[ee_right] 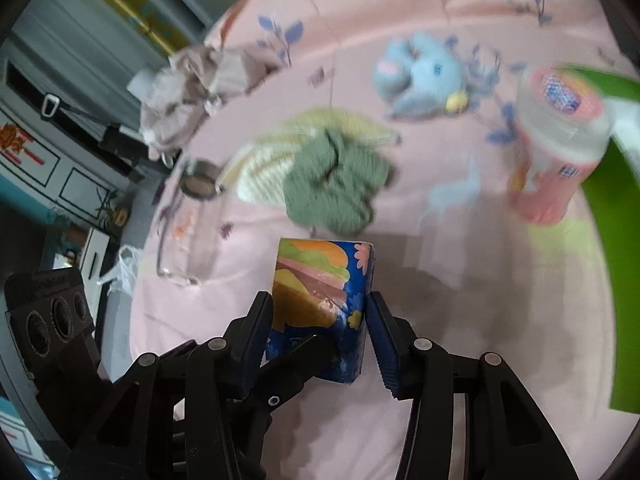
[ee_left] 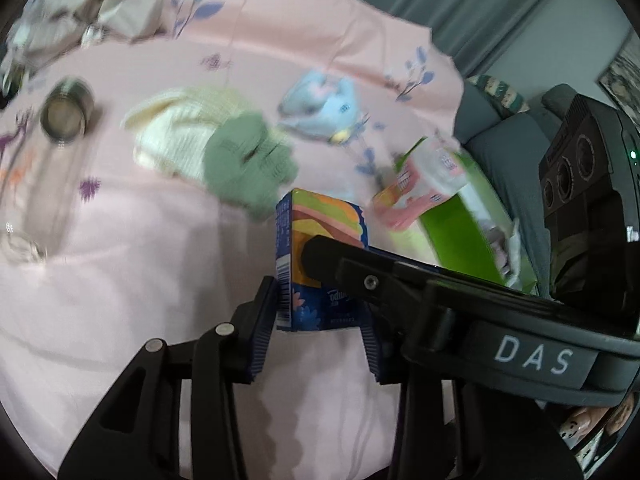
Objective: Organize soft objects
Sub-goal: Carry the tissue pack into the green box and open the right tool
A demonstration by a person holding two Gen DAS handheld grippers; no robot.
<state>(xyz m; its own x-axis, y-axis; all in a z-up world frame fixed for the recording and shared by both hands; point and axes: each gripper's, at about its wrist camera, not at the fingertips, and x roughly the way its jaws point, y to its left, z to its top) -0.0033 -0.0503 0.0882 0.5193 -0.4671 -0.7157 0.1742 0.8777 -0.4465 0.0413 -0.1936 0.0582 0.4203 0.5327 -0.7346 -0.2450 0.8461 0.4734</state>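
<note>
A small blue tissue pack [ee_left: 320, 240] printed with a burger stands on the pink bedsheet [ee_left: 120, 280]. My left gripper [ee_left: 320, 332] is shut on its lower sides. A finger [ee_left: 332, 260] of the right gripper crosses the pack's front. In the right wrist view the same pack [ee_right: 316, 276] sits between the pads of my right gripper [ee_right: 320, 340], which press on both sides. Beyond lie a green knit cloth [ee_right: 340, 184], a cream knit [ee_right: 268, 164] and a blue plush elephant [ee_right: 424, 76].
A pink tissue roll pack [ee_right: 560, 140] leans at a bright green container [ee_right: 616, 240] on the right. A clear glass jar [ee_right: 192, 224] lies on the left, and crumpled beige clothes [ee_right: 192, 88] sit at the bed's far edge. A grey sofa [ee_left: 500, 152] stands beyond.
</note>
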